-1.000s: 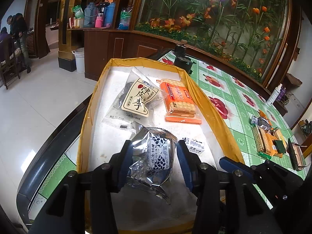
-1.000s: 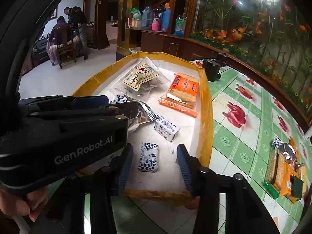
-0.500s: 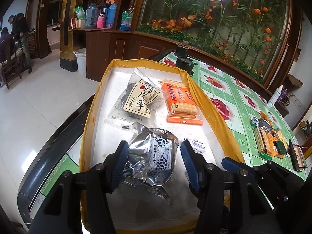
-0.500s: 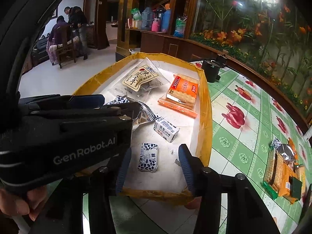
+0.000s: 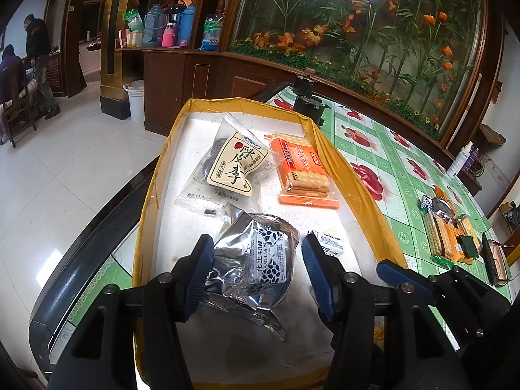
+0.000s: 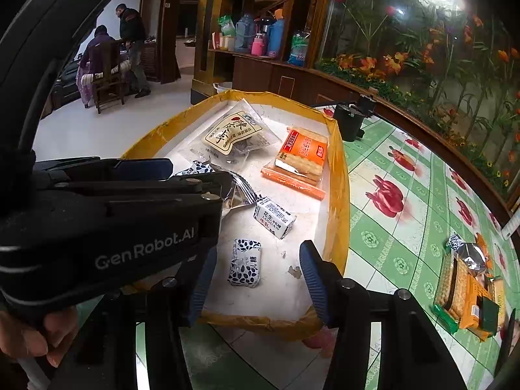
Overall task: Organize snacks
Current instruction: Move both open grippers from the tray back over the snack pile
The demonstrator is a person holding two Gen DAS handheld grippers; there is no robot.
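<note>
The foil bag [image 5: 250, 266] is crinkled silver plastic with a small black-and-white patterned candy printed or seen on its front; it lies on the tray's white, grainy floor, at the near half of the tray [image 5: 364, 188]. The left gripper [image 5: 256, 269] has its blue ribbed fingers [image 5: 201, 266] spread on both sides of this bag; its jaws have just been opening, and the left pad is just beside the foil while the right pad stands apart, so the bag lies free between them.

At 12 o'clock from the bag lies a clear plum pouch [image 5: 230, 165] with a cream label, flat and soft. At 1 o'clock is an orange cracker pack [image 5: 302, 169], rectangular, with pale biscuits showing through a window. At 3 o'clock is a small white candy block [image 5: 330, 243], half hidden by the finger.

The right wrist view shows what the left one does not: a second small candy [image 6: 245, 263], a pillow-shaped wrapper with dark leaf pattern, lying near the tray's near edge. The right gripper [image 6: 256, 276] hangs over it with fingers spread; its jaws have just been opening and touch nothing. This view also shows the whole white block [image 6: 274, 217] and the left gripper's black body [image 6: 107, 227], held by a hand [image 6: 35, 338].

The tray walls are yellow tape, wrinkled. It sits on a table [image 6: 406, 237] with glossy green cloth with red fruit print, where more cracker packs [image 6: 468, 295] lie at 3 o'clock, well apart
</note>
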